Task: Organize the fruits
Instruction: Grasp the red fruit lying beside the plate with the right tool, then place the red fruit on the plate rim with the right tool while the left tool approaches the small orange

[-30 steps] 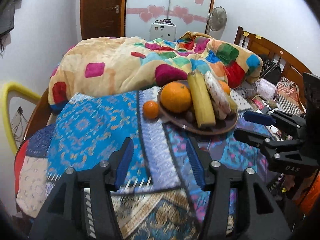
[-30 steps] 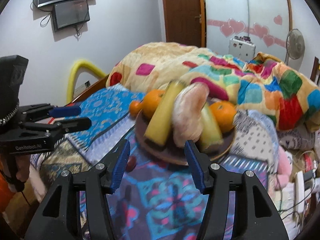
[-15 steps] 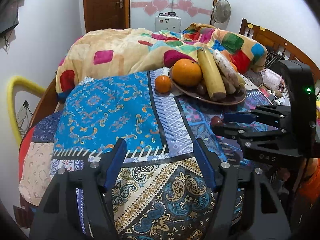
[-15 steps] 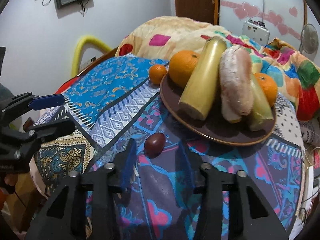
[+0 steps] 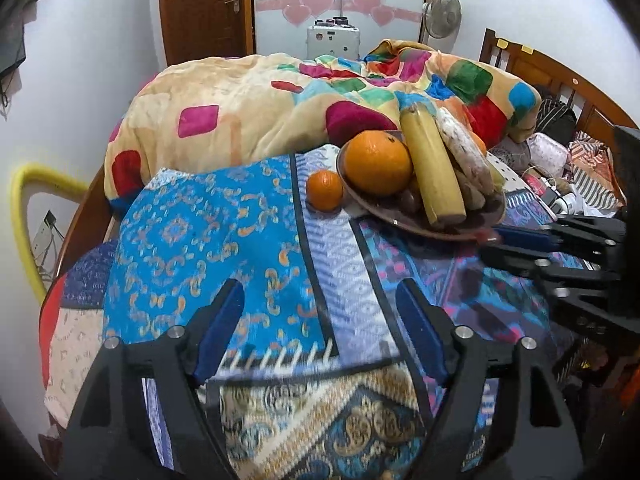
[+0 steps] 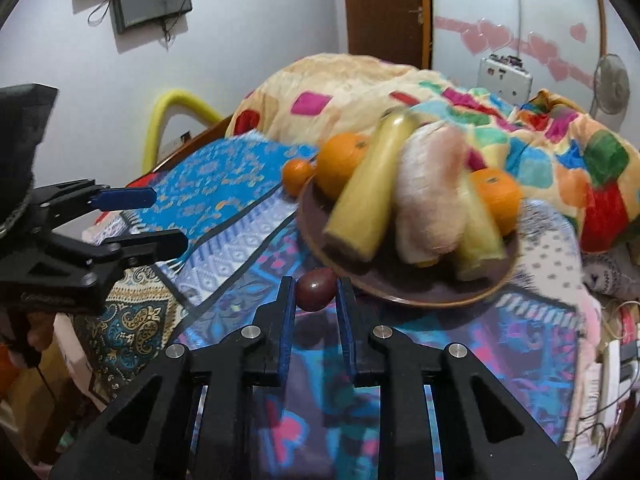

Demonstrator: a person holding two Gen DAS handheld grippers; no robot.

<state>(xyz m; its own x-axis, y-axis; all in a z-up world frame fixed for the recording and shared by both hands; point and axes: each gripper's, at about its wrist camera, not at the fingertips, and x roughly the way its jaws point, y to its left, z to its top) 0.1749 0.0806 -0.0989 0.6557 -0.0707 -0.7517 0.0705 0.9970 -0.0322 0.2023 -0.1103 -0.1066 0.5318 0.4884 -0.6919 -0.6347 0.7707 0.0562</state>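
Observation:
A brown plate on the patterned bedspread holds a big orange, a second orange, a yellow banana and a pale long fruit. A small orange lies on the cloth just left of the plate. In front of the plate's near rim, my right gripper is shut on a small dark-red fruit, pads pressing both its sides. My left gripper hovers over the blue cloth, its jaws opening with nothing between them. Its side shows in the right wrist view.
A bunched colourful blanket lies behind the plate. The wooden headboard and piled bags and cables are at the right. A yellow tube stands at the left wall, with a door and a fan at the back.
My right gripper's jaws have closed from wide apart onto the dark-red fruit in front of the plate. My left gripper's jaws have spread wider and its view has shifted over the cloth.

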